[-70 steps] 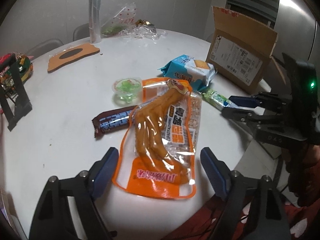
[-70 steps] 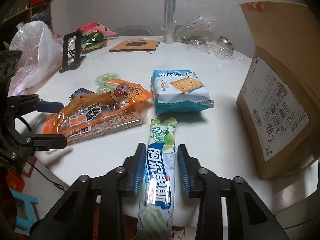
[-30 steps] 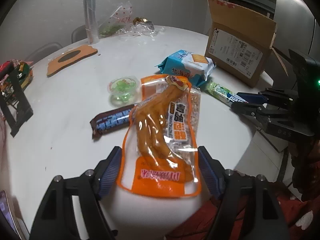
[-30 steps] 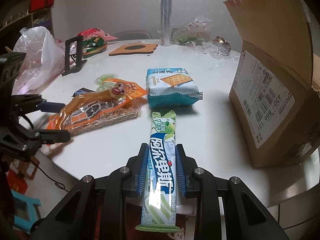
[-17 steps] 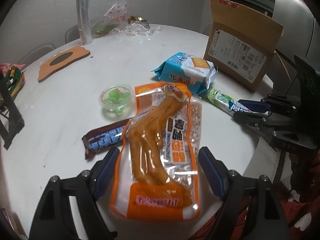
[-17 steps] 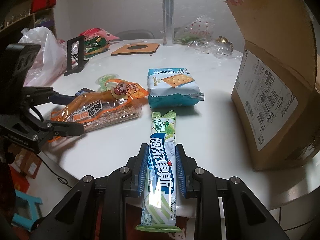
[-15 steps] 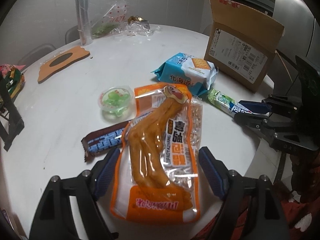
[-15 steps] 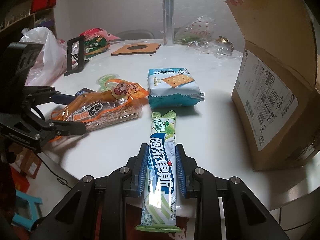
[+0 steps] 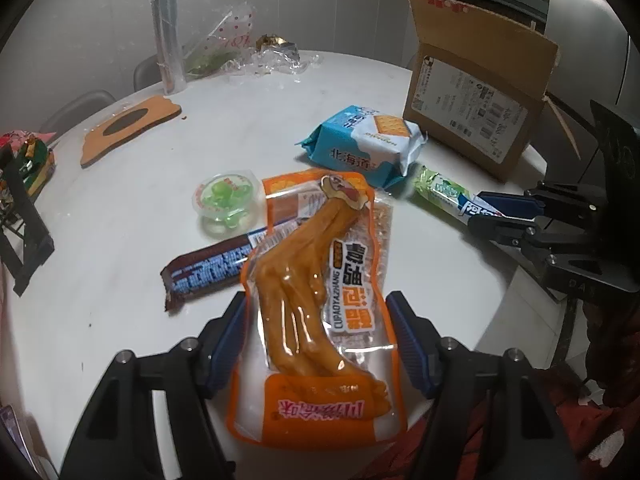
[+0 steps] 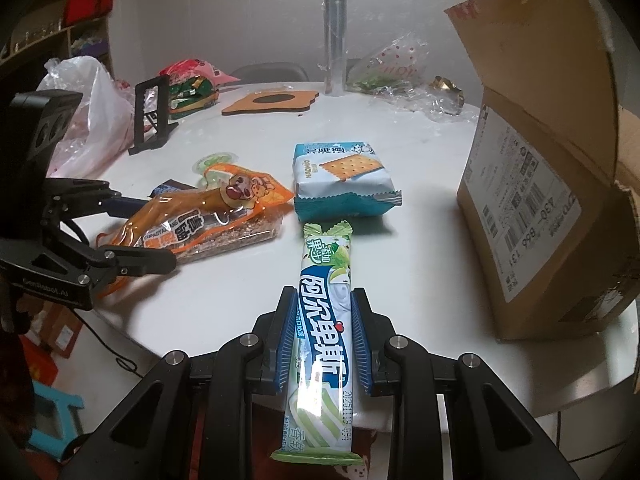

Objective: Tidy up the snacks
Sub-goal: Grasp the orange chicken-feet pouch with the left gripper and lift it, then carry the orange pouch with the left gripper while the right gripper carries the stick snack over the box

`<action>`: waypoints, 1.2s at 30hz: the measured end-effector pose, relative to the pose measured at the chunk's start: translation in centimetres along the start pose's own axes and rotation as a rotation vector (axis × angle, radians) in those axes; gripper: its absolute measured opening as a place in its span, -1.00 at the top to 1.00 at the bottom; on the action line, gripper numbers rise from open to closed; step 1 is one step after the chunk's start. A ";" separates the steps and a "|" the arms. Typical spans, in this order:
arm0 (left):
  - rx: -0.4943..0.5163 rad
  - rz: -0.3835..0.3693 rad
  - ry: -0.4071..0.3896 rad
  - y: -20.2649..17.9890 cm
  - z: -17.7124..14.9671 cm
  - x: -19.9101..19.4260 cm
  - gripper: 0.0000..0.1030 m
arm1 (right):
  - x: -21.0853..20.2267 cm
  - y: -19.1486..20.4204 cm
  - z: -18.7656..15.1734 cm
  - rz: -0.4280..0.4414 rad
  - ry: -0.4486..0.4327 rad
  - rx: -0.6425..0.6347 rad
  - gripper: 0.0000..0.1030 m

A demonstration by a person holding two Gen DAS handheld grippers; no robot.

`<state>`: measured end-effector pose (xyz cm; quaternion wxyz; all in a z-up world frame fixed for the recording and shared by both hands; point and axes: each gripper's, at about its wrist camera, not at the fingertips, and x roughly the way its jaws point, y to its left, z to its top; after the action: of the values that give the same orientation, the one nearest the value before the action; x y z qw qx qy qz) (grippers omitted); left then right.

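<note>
Left gripper (image 9: 318, 334) closing round orange pouch (image 9: 320, 304) (right gripper (image 10: 324, 330) clamps candy stick (image 10: 325, 320)).

We see an orange pouch (image 9: 320, 312) with clear panels, a green-and-white candy stick (image 10: 326, 316) lettered in blue, a blue-and-white cracker pack (image 9: 360, 148), a brown bar (image 9: 208, 268), a green jelly cup (image 9: 226, 198) and a tan box (image 10: 552, 200).

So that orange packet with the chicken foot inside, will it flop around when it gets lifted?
Probably somewhat. The orange packet is thin glossy film, so its edges may sag, while the foot inside looks firm enough to stiffen the middle. The shiny plastic could slip. The left gripper is closing around it, gripping one end only, so the far end may droop.
</note>
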<state>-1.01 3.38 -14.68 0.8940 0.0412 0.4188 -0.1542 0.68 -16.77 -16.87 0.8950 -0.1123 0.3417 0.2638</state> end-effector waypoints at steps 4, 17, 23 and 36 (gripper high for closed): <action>-0.008 -0.001 -0.008 -0.1 -0.4 -0.6 -0.27 | -0.4 0.2 0.0 -0.002 -0.006 -0.002 0.57; -0.066 0.026 -0.075 0.6 -0.8 -3.6 -0.27 | -2.3 1.1 0.4 0.012 -0.048 -0.041 0.57; -0.079 0.041 -0.129 1.2 0.3 -5.7 -0.27 | -3.4 2.2 2.3 0.045 -0.084 -0.076 0.57; -0.100 0.049 -0.337 2.0 8.3 -12.0 -0.27 | -6.8 2.6 9.8 0.117 -0.232 -0.164 0.57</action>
<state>-1.47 6.48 -0.31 0.9558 -0.0196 0.2692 -0.1161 0.42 -13.58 -5.03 0.8994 -0.1335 0.2193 0.3538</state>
